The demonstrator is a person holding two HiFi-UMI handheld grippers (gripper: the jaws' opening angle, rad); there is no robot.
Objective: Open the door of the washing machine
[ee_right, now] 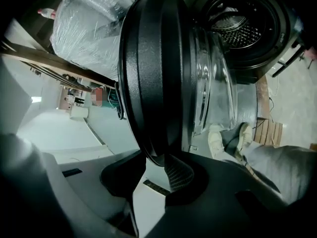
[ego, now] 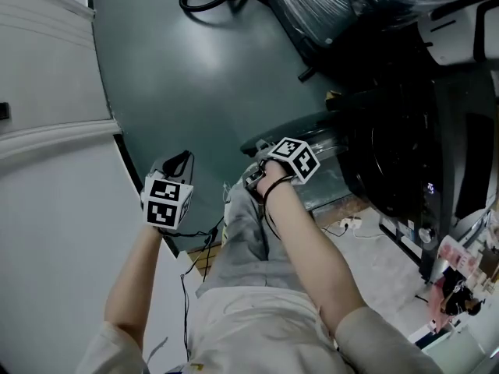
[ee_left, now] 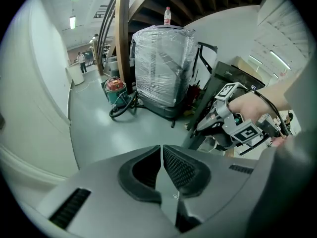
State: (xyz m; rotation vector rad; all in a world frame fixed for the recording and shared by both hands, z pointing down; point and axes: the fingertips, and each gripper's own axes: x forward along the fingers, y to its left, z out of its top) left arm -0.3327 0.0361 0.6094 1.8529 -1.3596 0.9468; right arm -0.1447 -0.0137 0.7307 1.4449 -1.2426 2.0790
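Washing machine [ego: 401, 142] sits at right of the head view, dark body, front loader. Its door [ee_right: 153, 73] is already swung open: the right gripper view shows the round black rim edge-on, the glass bowl [ee_right: 214, 83] bulging to the right, and the drum opening [ee_right: 242, 26] exposed behind it. In the head view the door stands out from the machine front, just right of the right claw.

Right claw [ee_right: 152, 163]: clenched on the lower edge of the door rim, which sits between the two pads, jaws partly apart around it. Marker cube [ego: 295, 158] faces up on that gripper and the person's forearm runs back from it.

Left claw [ee_left: 161, 150]: clenched on nothing, tips meeting. It hangs over the grey-green floor [ego: 203, 76], well apart from the door, to the left of the right claw and near the white wall panel [ego: 54, 178].

Background in the left gripper view: a plastic-wrapped load [ee_left: 161, 68] with a bottle [ee_left: 168, 16] on top, and a red-and-green canister [ee_left: 115, 87] beside it.

Person's grey trouser leg [ego: 249, 244] lies between the two arms; a pale shoe [ee_right: 215, 140] shows below the door.
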